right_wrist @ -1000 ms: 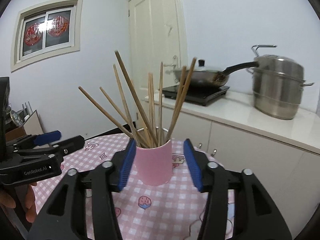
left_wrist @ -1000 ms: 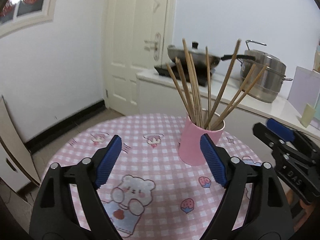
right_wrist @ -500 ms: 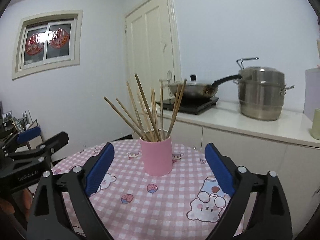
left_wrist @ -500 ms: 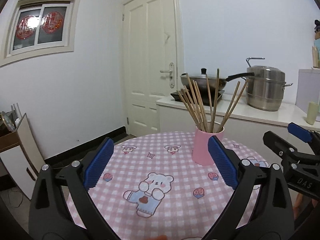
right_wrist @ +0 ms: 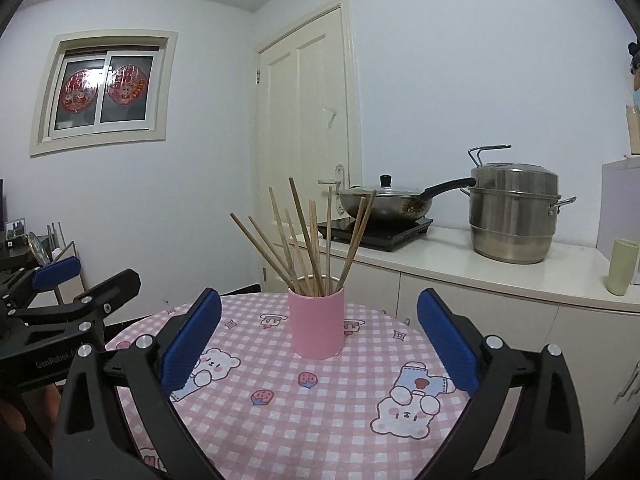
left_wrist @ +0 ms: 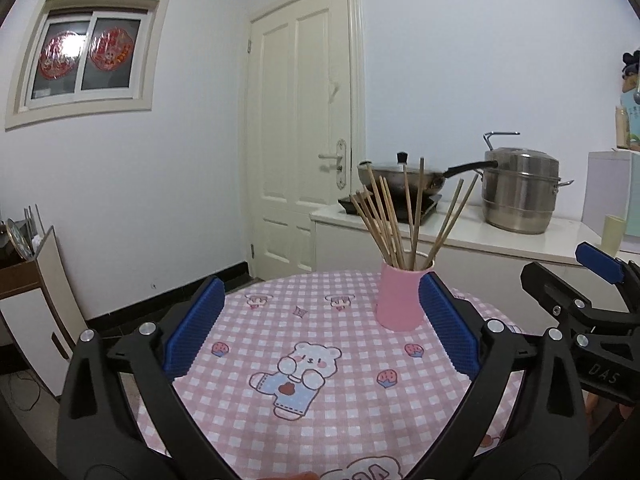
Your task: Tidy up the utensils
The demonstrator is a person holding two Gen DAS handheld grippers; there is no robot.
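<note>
A small kitchen with pale walls, a cream door (left_wrist: 308, 140) and a red-papered window (right_wrist: 104, 92) frames a round bench (left_wrist: 320, 360) under a pink checked cloth with bears and strawberries. Toward its far side stands a pink cup (right_wrist: 316, 326), upright, with the wooden chopsticks (right_wrist: 308, 240) all fanned out of its mouth. No loose chopstick or other utensil shows on the cloth in either view. Behind, a counter carries a wok (right_wrist: 384, 204) on a hob and a steel steamer pot (right_wrist: 514, 216).

The left gripper (left_wrist: 320, 330) is spread wide with nothing between its blue pads, well short of the cup. The right gripper (right_wrist: 318, 338) is likewise spread wide; its jaws have just been opening, and the cup sits beyond them, clear of both pads.

Judging from this, the gathering looks done: the chopsticks are in the cup and both grippers stand free of it. Little seems left, unless utensils lie outside the views
</note>
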